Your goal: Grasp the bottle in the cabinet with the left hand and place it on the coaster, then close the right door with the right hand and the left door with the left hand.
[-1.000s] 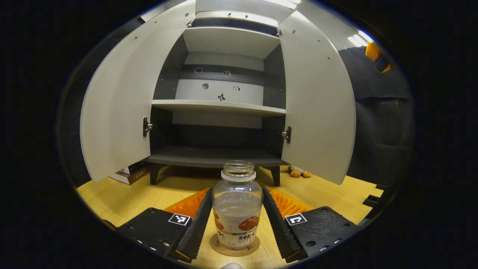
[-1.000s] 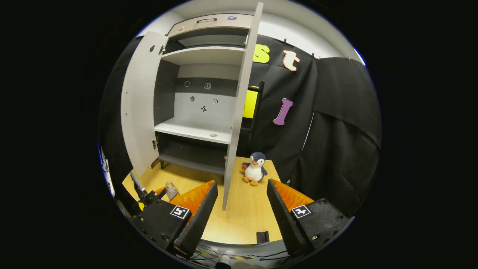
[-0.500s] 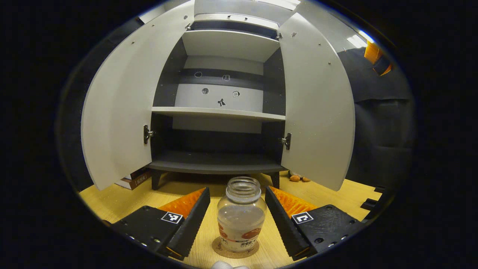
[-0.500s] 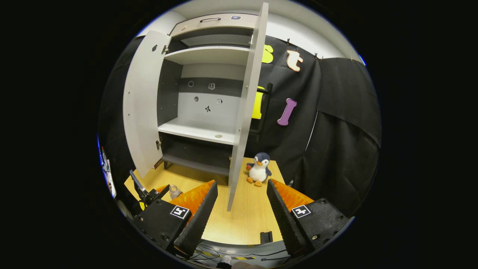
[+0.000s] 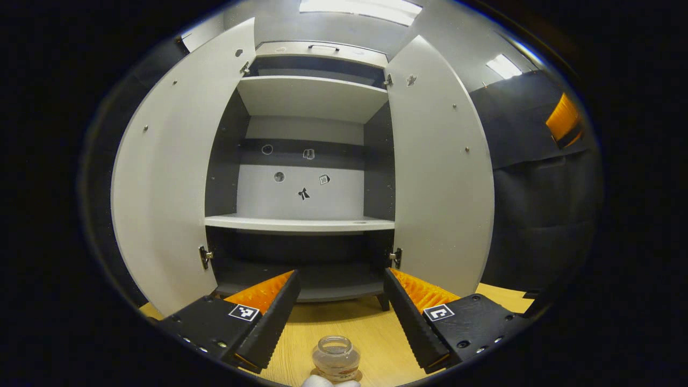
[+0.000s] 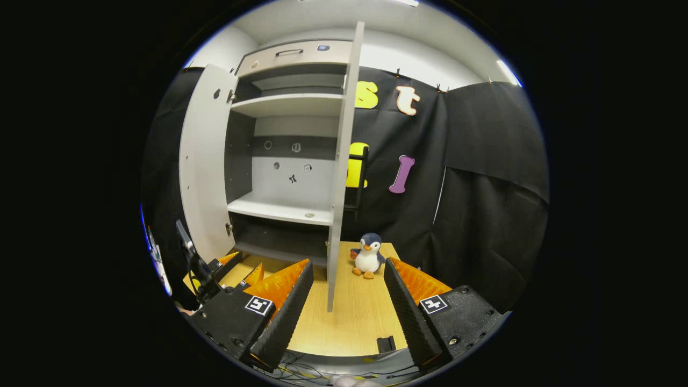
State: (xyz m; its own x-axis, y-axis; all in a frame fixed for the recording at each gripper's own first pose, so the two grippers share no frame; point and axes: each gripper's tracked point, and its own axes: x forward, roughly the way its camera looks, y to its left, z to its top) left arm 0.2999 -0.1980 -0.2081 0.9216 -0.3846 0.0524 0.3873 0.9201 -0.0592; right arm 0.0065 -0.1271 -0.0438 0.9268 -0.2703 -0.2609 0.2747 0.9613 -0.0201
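The left gripper [image 5: 339, 314] gapes wide above the bottle [image 5: 336, 359] on the worktop [image 5: 371, 338]. The right gripper [image 6: 344, 301] is wide too, facing the right door [image 6: 338, 177].

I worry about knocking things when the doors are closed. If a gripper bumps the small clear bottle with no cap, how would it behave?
The small clear uncapped bottle looks squat and wide, so it probably resists tipping. Its liquid likely adds weight, but the open mouth could spill. It stands on a round cork coaster on the wooden table, so it may slide rather than roll.
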